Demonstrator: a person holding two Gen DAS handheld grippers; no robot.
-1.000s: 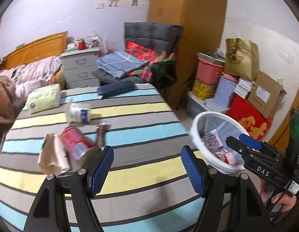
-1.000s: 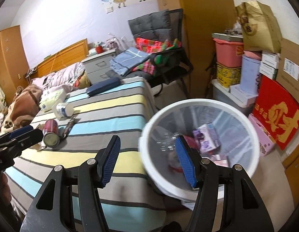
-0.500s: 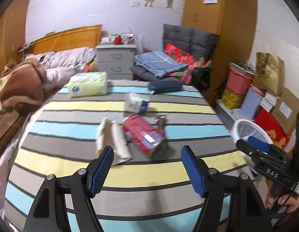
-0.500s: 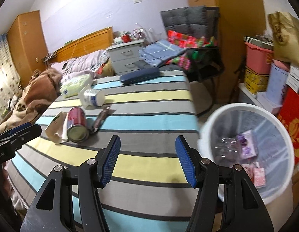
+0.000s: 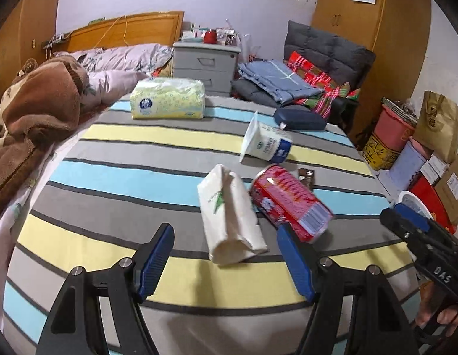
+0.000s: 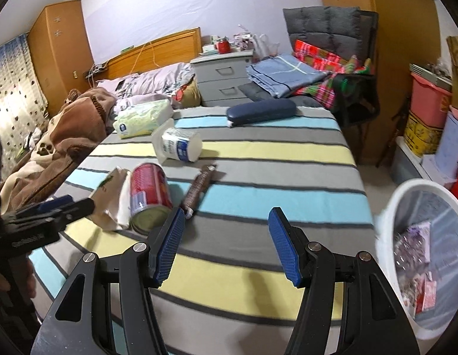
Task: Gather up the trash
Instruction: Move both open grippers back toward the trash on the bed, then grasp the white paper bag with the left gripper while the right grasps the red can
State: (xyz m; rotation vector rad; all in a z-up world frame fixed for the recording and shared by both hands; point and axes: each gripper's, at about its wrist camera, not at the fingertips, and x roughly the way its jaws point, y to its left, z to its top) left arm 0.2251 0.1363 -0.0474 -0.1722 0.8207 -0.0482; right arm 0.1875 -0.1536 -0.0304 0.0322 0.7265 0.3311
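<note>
On the striped bed lie a crumpled paper bag (image 5: 230, 217) (image 6: 112, 199), a red can (image 5: 289, 202) (image 6: 149, 195) on its side, a white yogurt cup (image 5: 266, 145) (image 6: 178, 145) and a brown snack wrapper (image 5: 306, 176) (image 6: 199, 185). My left gripper (image 5: 226, 253) hovers open over the bed, just short of the paper bag, with nothing between its pads. My right gripper (image 6: 226, 241) is also open and empty, above the bed's near stripes, to the right of the can. A white trash bin (image 6: 421, 245) (image 5: 414, 202) with wrappers inside stands on the floor to the right.
A tissue pack (image 5: 168, 102) and a dark blue case (image 5: 298, 118) lie farther up the bed. A brown blanket (image 5: 30, 118) is heaped on the left. A grey nightstand (image 5: 205, 62), a chair with folded cloths (image 5: 276, 81) and stacked boxes (image 5: 406, 145) line the far and right sides.
Both grippers have swung left, away from the bin and toward the trash on the bed. The bin has slid to the right edge of both views. The jaws kept their spread.
</note>
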